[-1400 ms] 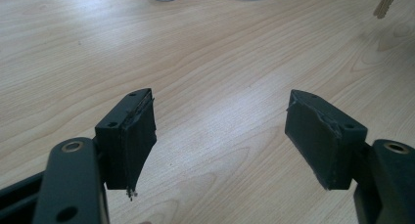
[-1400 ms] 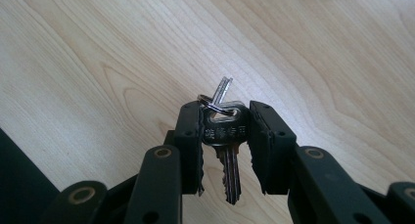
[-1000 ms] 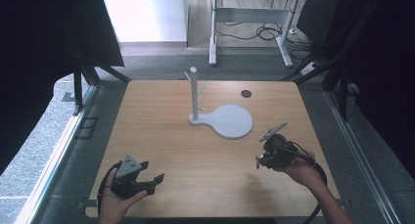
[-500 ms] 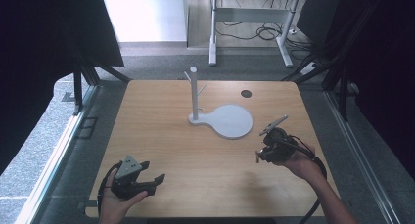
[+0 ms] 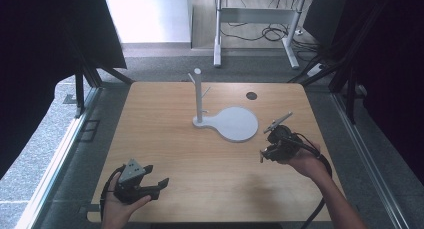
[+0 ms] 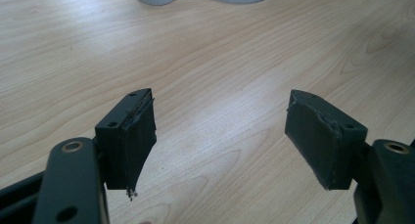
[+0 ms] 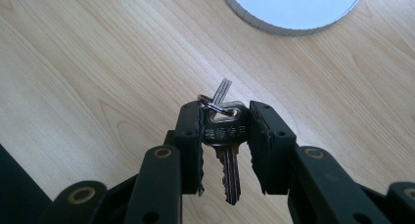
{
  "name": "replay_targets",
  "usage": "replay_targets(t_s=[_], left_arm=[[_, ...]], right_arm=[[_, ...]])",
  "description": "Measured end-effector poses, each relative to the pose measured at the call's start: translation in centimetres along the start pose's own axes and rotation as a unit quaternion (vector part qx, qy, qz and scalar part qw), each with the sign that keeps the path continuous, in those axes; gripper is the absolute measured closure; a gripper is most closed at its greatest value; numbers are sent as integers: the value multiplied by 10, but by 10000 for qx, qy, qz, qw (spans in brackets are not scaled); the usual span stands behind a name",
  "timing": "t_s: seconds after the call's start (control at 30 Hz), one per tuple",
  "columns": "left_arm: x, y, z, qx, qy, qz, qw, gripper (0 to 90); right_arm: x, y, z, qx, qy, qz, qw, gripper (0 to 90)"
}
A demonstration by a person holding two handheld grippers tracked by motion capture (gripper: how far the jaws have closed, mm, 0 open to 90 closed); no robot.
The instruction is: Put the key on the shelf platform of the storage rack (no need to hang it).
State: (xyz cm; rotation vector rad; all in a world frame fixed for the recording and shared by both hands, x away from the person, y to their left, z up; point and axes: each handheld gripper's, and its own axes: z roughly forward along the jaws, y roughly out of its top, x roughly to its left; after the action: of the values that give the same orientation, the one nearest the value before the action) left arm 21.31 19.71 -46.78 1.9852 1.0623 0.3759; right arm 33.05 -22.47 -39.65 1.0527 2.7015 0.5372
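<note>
Silver key (image 7: 222, 131) clamped in right hand-held gripper (image 7: 225, 136).

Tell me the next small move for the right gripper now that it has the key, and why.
Probably carry the right gripper up and toward the white stand. It is shut on the key by its head, with the key ring free above the jaws, and the stand's side pegs look bare. The left gripper is open, near the table's near edge.

Grey floor (image 5: 165, 64) surrounds the wooden surface (image 5: 165, 139). Dark curtains (image 5: 45, 49) hang on both sides. Behind stands a white-legged desk (image 5: 217, 34) over tangled cables (image 5: 270, 33).
</note>
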Motion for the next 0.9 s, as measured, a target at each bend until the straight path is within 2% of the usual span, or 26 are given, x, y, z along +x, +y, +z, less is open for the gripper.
replay_targets(t_s=[0.9], left_arm=[[-1, 0, 1, 11, -5, 18, 10000, 274]], right_arm=[[-15, 20, -4, -19, 46, 88, 9999, 676]])
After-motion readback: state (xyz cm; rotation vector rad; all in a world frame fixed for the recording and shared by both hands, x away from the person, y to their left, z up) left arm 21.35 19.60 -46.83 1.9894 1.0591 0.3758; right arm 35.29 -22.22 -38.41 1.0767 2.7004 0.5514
